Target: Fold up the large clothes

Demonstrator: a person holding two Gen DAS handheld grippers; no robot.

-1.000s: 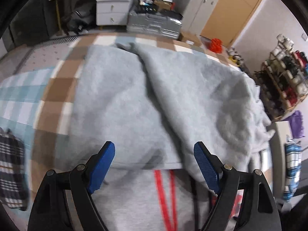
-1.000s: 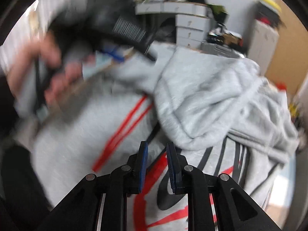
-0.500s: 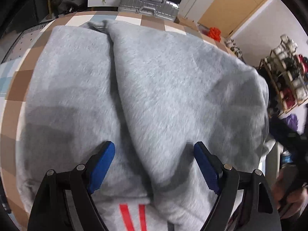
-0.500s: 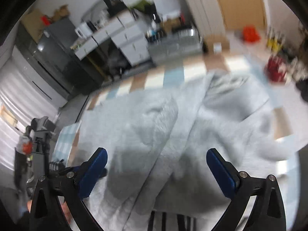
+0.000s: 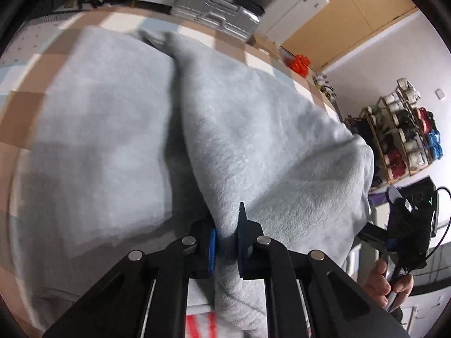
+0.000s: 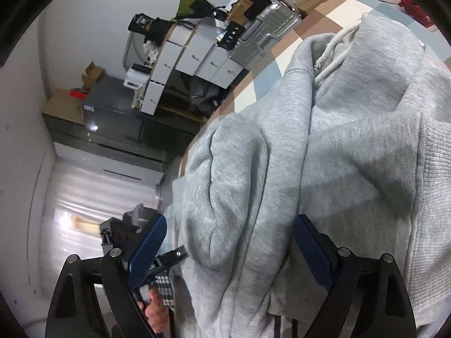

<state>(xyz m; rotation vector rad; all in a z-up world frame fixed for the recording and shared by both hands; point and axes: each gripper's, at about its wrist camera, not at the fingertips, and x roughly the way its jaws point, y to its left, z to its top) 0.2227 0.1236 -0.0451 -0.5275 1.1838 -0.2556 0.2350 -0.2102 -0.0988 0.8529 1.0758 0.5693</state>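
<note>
Cluttered room: checked bedcover [image 5: 25, 104] in tan, white and pale blue, spread under the work. Grey hoodie [image 5: 267, 146] lying across most of that cover, bunched and partly folded over itself, a long ridge of cloth running from the near edge away toward the far edge; hood and white drawstring [image 6: 332, 48] at the far end in the right wrist view. Left gripper [image 5: 227, 239] just closed, pinching that ridge of fleece between its blue pads. Right gripper [image 6: 228, 253] spread wide, hoodie folds lying between the jaws, unpinched; jaws lately narrowed slightly. Beyond the cover: silver suitcase [image 5: 217, 18], white drawers [image 6: 194, 56], shoe rack [image 5: 406, 135] by the wall. Hand [image 5: 389, 284] at lower right edge.
</note>
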